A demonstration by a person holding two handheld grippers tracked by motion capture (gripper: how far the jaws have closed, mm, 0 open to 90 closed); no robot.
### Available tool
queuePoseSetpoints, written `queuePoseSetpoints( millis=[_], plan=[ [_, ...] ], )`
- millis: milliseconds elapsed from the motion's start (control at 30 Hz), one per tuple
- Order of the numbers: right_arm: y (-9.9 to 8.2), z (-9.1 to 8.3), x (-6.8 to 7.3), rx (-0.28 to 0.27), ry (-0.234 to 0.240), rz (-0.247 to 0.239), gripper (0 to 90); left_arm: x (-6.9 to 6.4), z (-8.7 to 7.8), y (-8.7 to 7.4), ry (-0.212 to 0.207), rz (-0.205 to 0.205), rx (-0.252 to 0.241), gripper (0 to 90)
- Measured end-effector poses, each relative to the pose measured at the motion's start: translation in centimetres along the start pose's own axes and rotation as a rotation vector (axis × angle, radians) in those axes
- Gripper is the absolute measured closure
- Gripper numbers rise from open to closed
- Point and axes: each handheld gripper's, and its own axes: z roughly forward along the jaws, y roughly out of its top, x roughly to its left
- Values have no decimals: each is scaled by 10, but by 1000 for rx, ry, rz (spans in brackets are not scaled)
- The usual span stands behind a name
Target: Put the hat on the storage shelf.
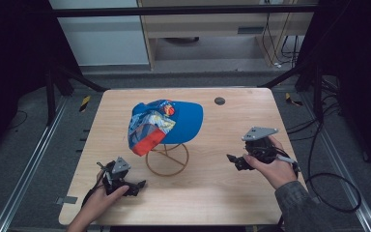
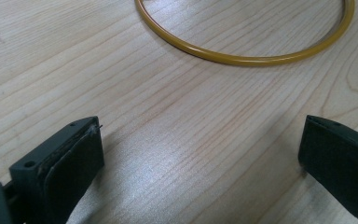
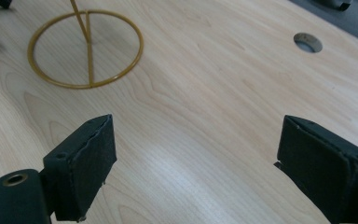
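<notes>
A blue cap [image 1: 166, 123] with a colourful printed and orange panel rests on a yellow wire stand [image 1: 167, 159] at the middle of the wooden table [image 1: 212, 193]. The stand's round base ring [image 2: 242, 58] lies just ahead of my left gripper [image 1: 137, 186], which is open near the front left with nothing between its jaws [image 2: 200, 154]. My right gripper [image 1: 234, 160] is open at the right of the stand, low over bare wood [image 3: 196, 163]; the base ring [image 3: 86, 49] shows ahead to its left.
A round cable hole [image 1: 219, 101] sits in the table near its far edge, also seen as the hole [image 3: 307, 42] in the right gripper view. Cables trail off the table's right side [image 1: 333, 188]. Metal rails flank the table on the floor.
</notes>
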Motion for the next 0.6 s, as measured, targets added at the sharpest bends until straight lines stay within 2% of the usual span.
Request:
queuePoseSetpoints(
  millis=[600],
  plan=[
    [-41,37,8,32,12,51,122,0,0,0,1,2,3,0]
  ],
)
